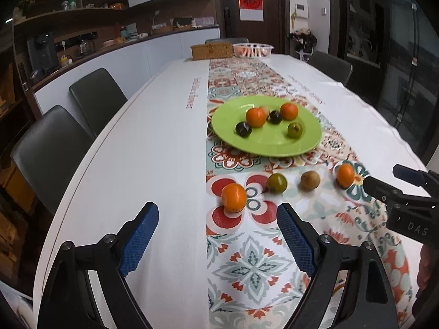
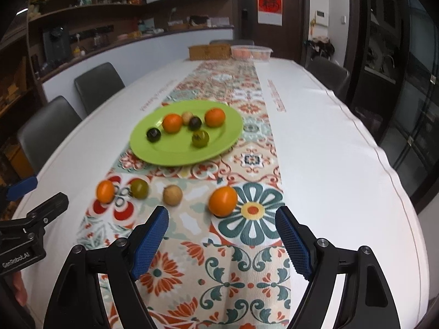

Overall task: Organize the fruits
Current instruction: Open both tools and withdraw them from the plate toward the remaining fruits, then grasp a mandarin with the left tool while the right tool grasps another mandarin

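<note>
Plate (image 2: pixel 164 156) of six fruits mid-table on the runner (image 2: pixel 247 260), a row of four fruits (image 2: pixel 172 195) just before it.

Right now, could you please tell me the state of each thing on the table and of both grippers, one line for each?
Green plate: flat on the runner, holding six fruits.
Left orange: loose on the cloth, ungripped.
Green fruit: loose, beside it.
Tan fruit: loose.
Right orange: loose, ungripped.
Left gripper: open, empty.
Right gripper: open, empty.
White basket: upright at the far end.
</note>
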A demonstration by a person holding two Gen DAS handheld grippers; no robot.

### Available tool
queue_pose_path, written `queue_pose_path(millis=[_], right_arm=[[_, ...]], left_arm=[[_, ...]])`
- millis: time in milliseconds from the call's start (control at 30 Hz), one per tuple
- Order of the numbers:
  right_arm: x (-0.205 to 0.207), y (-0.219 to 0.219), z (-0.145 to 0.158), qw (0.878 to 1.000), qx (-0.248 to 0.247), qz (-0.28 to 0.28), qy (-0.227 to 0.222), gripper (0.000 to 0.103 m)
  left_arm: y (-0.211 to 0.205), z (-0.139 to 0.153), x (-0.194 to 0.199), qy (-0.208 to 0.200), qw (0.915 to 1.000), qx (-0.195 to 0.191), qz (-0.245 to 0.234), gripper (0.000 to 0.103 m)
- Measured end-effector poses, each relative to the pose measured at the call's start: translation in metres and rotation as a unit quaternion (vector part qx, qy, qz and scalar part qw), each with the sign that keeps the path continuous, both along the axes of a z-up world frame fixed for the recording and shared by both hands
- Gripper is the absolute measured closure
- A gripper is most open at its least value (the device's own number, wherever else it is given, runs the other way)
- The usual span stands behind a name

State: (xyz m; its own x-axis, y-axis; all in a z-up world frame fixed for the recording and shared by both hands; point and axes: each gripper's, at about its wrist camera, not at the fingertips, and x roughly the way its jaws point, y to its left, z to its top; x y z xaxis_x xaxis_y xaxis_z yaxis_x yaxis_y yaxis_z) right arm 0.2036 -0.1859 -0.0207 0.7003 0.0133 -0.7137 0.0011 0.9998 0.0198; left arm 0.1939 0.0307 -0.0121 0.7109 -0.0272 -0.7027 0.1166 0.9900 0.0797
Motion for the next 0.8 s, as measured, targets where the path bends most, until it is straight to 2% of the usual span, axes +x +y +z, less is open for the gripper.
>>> queue_pose_path(millis=[233,333,633,800], right_arm=[[0.015,0.002,-0.017,1.0,-0.017,-0.005,0.016,0.023],[0.023,0.003,-0.021,1.0,-0.021,-0.004,0.023,0.028],[0.041,0.001,-0.03,0.999,-0.015,-0.007,0.036,0.044],[0.047,-0.001,-0.035,0.999,-0.006,-0.006,0.045,0.05]], left_arm=[[0.002,-0.018,0.017,0.021,0.9997,0.011,-0.001,0.019],[0.003,-0.022,0.022,0.026,0.9996,0.003,-0.007,0.019],[-0.001,-0.032,0.043,0.037,0.999,-0.007,-0.024,0.037],[-0.005,-0.038,0.051,0.051,0.998,-0.015,-0.033,0.045]])
